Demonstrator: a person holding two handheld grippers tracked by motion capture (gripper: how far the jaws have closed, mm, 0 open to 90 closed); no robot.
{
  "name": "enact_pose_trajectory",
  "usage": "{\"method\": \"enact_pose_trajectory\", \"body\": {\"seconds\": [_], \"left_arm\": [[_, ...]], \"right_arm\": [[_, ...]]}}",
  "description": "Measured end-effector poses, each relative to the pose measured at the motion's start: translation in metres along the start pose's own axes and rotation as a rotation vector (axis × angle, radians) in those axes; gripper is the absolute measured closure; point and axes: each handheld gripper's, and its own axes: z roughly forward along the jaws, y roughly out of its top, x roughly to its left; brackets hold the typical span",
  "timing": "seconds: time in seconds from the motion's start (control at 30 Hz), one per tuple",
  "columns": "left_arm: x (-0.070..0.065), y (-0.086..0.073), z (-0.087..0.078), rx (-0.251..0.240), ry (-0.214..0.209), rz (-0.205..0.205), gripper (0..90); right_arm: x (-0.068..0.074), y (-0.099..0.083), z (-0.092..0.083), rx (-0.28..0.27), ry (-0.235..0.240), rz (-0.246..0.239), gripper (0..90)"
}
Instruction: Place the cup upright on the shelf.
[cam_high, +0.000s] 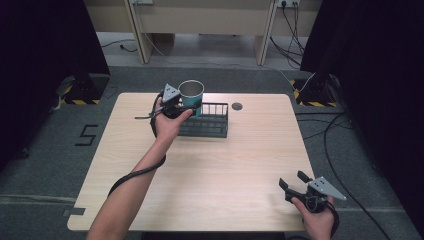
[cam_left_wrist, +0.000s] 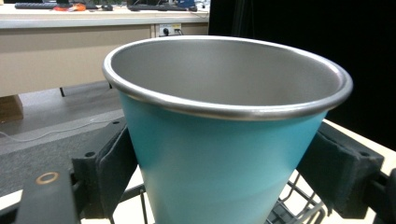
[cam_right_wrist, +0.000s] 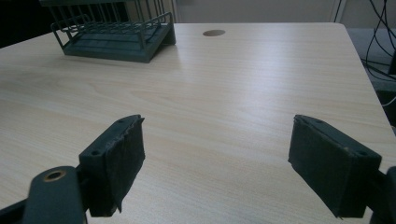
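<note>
Teal cup (cam_left_wrist: 224, 154): pinched by left hand-held gripper (cam_high: 172, 104) over wire rack (cam_high: 207, 125), apparently not yet set down; right hand-held gripper (cam_right_wrist: 233, 172): spread, idle above worktop (cam_high: 225, 170).

Rack (cam_high: 210, 121) sits far-centre on bench (cam_high: 215, 175), hole (cam_high: 237, 106) just right behind it. Cup (cam_high: 191, 95) over rack's left end, between left gripper (cam_high: 172, 102) jaws. Right gripper (cam_high: 300, 186) near bench's front right corner.

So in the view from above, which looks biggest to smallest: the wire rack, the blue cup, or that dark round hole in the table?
1. Wire rack, clearly the widest.
2. Blue cup, partly hidden by the left hand-held gripper shut on it.
3. Dark round hole, smallest by far.
</note>
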Motion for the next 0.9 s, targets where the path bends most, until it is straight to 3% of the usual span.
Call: {"method": "enact_pose_trajectory", "body": {"seconds": [0.43, 0.9], "left_arm": [[0.001, -0.003, 0.015, 0.034, 0.025, -0.02, 15.9], [-0.004, -0.018, 0.028, 0.1, 0.017, -0.031, 15.9]], "right_arm": [[0.0, 0.0, 0.0, 0.0, 0.003, -0.001, 19.0], [0.0, 0.0, 0.0, 0.003, 0.006, 0.0, 19.0]]}}
